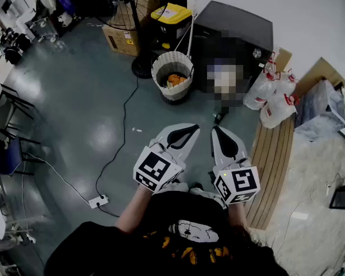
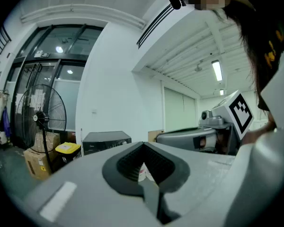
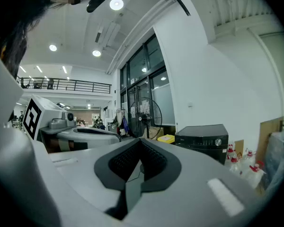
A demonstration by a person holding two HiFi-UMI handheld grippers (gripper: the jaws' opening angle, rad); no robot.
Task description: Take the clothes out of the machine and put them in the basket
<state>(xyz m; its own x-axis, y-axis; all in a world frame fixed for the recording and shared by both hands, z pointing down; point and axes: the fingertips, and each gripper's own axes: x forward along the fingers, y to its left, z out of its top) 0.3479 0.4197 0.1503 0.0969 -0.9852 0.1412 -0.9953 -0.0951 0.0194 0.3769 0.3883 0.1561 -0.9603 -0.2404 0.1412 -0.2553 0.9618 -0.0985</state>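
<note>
A white woven basket [image 1: 161, 80] stands on the floor ahead of me, with orange cloth [image 1: 175, 79] inside it. To its right is the black machine [image 1: 237, 23], also seen small in the left gripper view [image 2: 106, 140] and the right gripper view [image 3: 201, 139]; its front is hidden by a blur patch. Both grippers are held side by side at waist height, pointing toward the machine and basket and well short of them. My left gripper [image 1: 190, 130] [image 2: 143, 144] is shut with nothing in it. So is my right gripper [image 1: 216, 130] [image 3: 141, 141].
A standing fan [image 1: 139, 36], a cardboard box [image 1: 124, 38] and a yellow-lidded bin [image 1: 170, 14] stand behind the basket. Plastic jugs [image 1: 273, 96] and wooden boards [image 1: 273, 163] lie to the right. A cable runs to a power strip [image 1: 98, 201] on the floor at left.
</note>
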